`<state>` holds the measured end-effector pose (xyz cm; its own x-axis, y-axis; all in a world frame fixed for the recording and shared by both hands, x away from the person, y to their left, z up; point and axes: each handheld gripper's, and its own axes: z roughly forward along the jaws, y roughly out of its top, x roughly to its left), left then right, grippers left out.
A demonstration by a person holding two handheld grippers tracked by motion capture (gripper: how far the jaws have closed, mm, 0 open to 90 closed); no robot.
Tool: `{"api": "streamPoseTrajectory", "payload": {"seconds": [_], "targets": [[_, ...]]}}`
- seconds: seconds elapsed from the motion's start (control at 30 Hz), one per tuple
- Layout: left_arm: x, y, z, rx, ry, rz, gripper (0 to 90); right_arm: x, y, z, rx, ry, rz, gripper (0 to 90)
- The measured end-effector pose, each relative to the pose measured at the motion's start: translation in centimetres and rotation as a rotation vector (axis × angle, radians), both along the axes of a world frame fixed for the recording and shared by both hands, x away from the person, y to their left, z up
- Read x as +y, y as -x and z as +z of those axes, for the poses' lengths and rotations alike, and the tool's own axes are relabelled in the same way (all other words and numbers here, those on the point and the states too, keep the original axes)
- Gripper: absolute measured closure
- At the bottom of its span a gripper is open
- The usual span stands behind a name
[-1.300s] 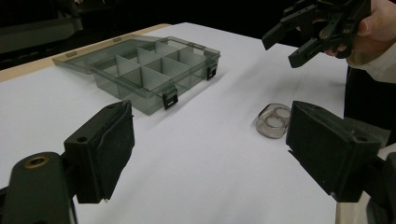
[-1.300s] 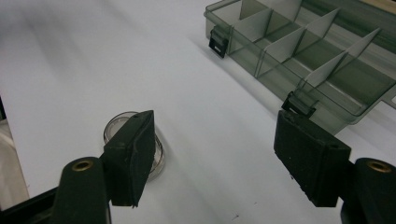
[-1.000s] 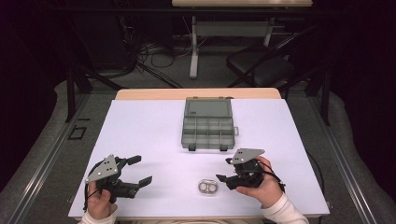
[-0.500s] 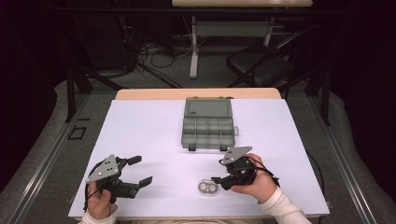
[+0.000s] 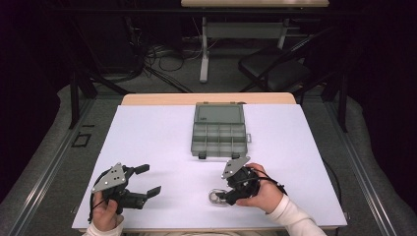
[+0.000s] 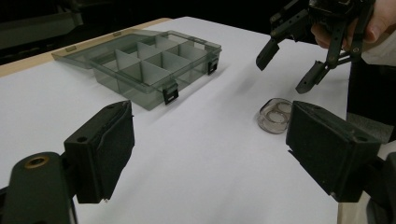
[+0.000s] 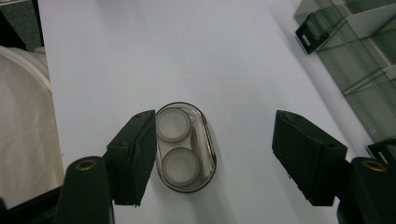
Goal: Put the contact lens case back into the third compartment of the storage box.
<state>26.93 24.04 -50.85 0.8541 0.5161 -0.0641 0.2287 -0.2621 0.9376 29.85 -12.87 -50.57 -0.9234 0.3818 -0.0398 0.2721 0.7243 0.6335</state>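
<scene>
Table [image 5: 162, 137]: white top, wooden edge along the far side, dark floor around it with a black chair [image 5: 275, 71] and loose cables beyond.

Compartment box [image 5: 219, 132]: translucent grey plastic, lid thrown back flat toward the far edge, two black latches on its near wall; stands at the middle of the table's far half. Its dividers show in the left gripper view [image 6: 144, 65]; a corner of it and a latch show in the right gripper view [image 7: 355, 51].

Left gripper [image 5: 147, 179]: held in the person's left hand [image 5: 105, 214] at the near left of the table, jaws spread wide, nothing between them.

Right gripper [image 5: 222, 194]: held in the right hand [image 5: 265, 194] at the near centre-right, white sleeve behind it, tipped down over the small case. Jaws released and set wide; in the right gripper view one jaw lies just beside the case's long side, the other well apart from it. Contact cannot be told.

Small case [image 7: 186, 147]: clear oval plastic holding two round white-rimmed wells, flat on the table near its front edge, well apart from the compartment box.
</scene>
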Motion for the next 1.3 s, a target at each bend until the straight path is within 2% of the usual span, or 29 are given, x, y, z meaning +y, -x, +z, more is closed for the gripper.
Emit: {"api": "streamPoseTrajectory", "payload": {"seconds": [0.33,0.47,0.83,1.3], "targets": [[0.0,0.0,0.0,0.002,-0.003,-0.001,15.9,1.3,0.0,-0.9,0.017,0.056,0.046,30.9],[0.0,0.0,0.0,0.005,-0.003,-0.001,15.9,1.7,0.0,-1.4,0.049,0.089,0.055,31.3],[0.0,-0.1,-0.1,0.010,-0.005,-0.004,15.9,2.3,-0.1,-2.3,0.081,0.135,0.085,32.5],[0.0,-0.1,-0.1,0.011,-0.010,-0.004,15.9,2.5,-0.3,-2.9,0.073,0.158,0.115,39.4]]}}
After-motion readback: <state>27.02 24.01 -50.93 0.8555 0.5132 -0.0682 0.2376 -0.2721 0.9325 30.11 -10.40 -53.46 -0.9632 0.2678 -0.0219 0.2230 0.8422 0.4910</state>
